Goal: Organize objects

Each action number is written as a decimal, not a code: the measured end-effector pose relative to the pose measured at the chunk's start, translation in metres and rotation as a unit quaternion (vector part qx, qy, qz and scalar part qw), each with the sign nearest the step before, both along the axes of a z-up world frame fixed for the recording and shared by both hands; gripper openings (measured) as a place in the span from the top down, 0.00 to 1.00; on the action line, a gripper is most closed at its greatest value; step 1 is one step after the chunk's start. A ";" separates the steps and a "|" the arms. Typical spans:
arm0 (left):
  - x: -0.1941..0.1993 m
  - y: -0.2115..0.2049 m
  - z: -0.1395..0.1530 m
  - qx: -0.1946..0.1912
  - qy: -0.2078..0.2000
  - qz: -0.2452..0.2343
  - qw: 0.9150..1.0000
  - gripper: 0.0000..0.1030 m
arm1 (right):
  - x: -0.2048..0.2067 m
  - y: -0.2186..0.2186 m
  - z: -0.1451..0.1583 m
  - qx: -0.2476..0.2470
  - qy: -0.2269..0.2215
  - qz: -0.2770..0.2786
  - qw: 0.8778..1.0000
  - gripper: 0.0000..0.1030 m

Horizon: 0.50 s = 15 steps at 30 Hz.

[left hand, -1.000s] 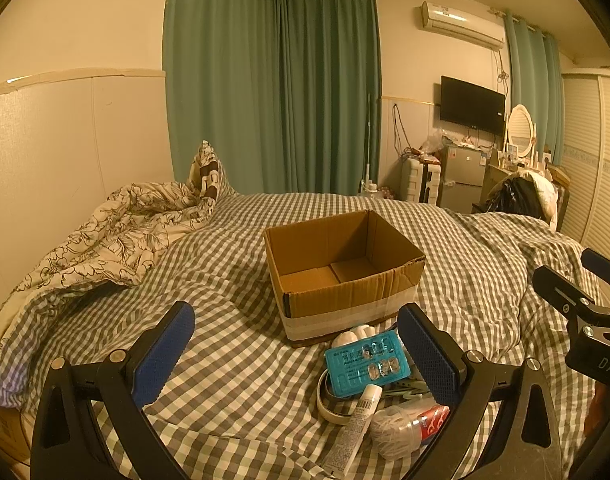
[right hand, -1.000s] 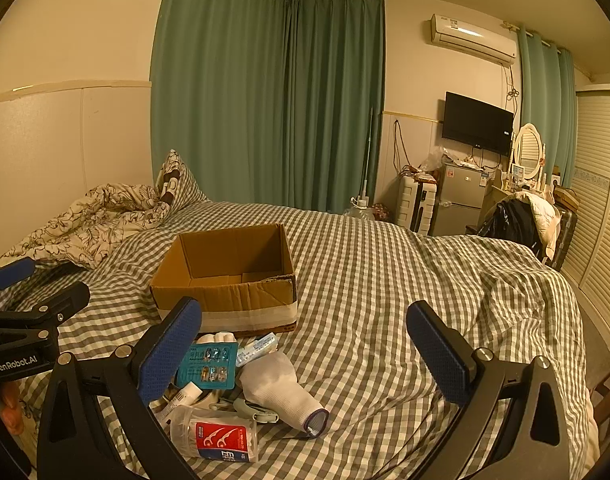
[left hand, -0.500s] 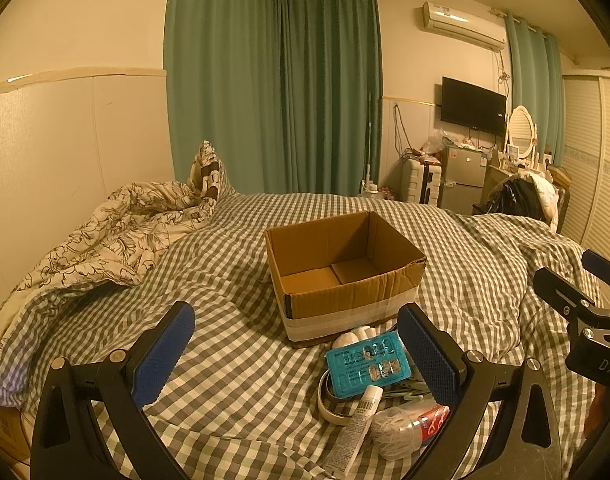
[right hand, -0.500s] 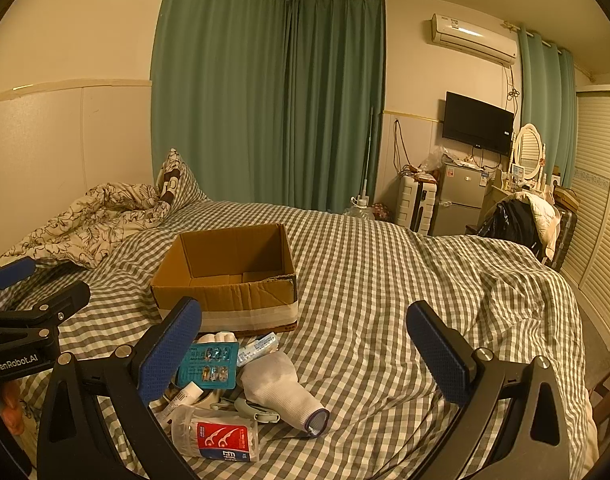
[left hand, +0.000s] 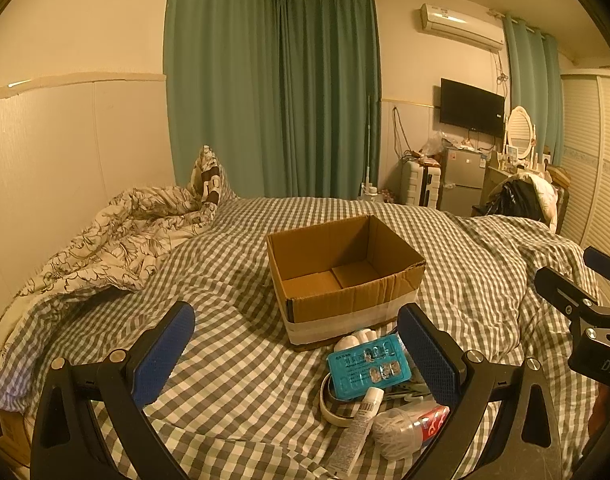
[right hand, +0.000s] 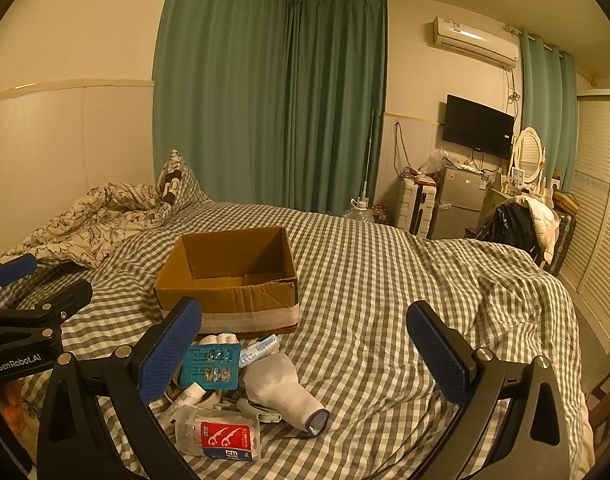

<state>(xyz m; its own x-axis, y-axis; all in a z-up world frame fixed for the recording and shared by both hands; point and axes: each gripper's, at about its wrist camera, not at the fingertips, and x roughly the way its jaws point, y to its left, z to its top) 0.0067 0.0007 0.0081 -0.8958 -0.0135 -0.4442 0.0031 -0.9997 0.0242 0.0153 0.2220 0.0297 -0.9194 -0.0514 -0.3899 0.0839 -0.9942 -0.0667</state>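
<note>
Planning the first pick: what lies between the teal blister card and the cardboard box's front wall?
In the left wrist view, a small white bundle lies between the teal blister card and the cardboard box; what it is cannot be told.

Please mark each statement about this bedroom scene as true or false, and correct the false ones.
1. The cardboard box is empty. True.
2. The teal card lies inside the box. False: it lies on the checked bedcover, in front of the box.
3. Both grippers are open and hold nothing. True: left gripper and right gripper.
4. The white sock hangs over the box wall. False: it lies flat on the bedcover, apart from the box.
5. The floss pick bag has a red label. True.
</note>
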 end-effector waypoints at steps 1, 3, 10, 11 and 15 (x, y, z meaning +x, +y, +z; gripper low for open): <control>0.000 0.000 0.001 -0.001 0.000 0.000 1.000 0.00 | 0.000 0.000 0.001 0.001 0.000 0.000 1.000 0.00; 0.000 0.001 0.001 -0.001 -0.003 -0.002 1.000 0.00 | -0.001 0.001 0.002 0.001 -0.002 -0.002 1.000 0.00; 0.001 0.002 -0.010 -0.013 -0.018 -0.016 1.000 0.00 | 0.005 0.003 0.004 0.006 -0.004 -0.006 1.000 0.00; 0.000 0.003 -0.014 -0.014 -0.023 -0.017 0.999 0.00 | 0.005 0.004 0.003 0.005 -0.006 -0.008 1.000 0.00; -0.009 0.006 -0.035 -0.028 -0.052 -0.016 0.998 0.00 | 0.002 0.007 -0.010 -0.001 -0.026 -0.014 1.000 0.00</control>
